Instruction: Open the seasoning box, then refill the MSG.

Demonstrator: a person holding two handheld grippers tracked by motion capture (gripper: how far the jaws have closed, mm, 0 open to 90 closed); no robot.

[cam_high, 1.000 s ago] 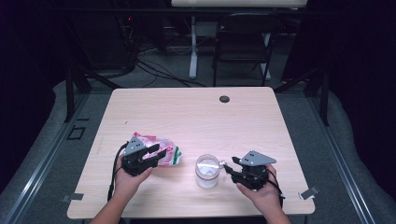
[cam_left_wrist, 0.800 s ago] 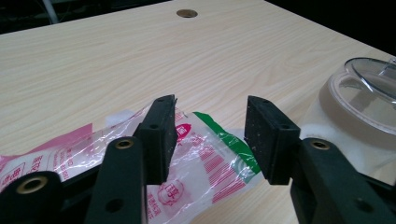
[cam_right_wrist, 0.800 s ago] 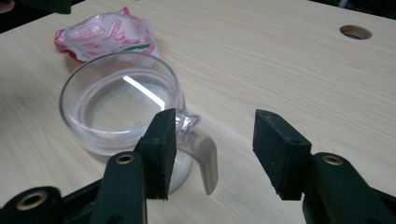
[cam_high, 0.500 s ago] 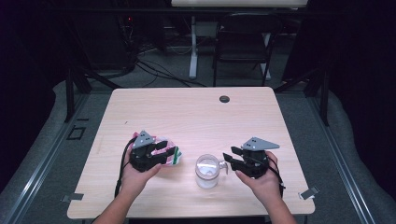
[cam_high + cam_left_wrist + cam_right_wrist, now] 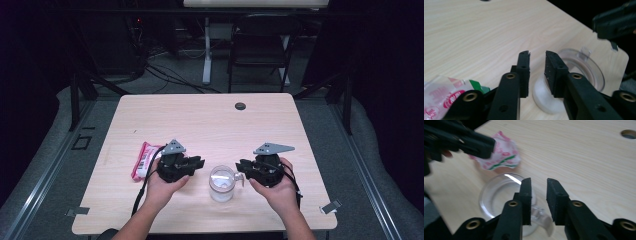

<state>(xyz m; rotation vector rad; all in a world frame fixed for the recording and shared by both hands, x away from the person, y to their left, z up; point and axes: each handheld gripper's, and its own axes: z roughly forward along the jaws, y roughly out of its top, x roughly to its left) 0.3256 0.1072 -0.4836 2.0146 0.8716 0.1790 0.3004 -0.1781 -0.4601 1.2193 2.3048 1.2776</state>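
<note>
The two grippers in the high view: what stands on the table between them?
A clear cup with a handle stands between the left gripper and the right gripper; the high view shows it. Both grippers' jaws have just been closing, with nothing gripped.

Clear handled cup [image 5: 222,182] upright on table, pink snack packet [image 5: 143,159] lying nearby

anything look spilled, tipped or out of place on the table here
Nothing stands out. The clear cup stands upright between the two claws, with no spill around it. The pink packet lies flat beside the left claw, a bit crumpled.
</note>
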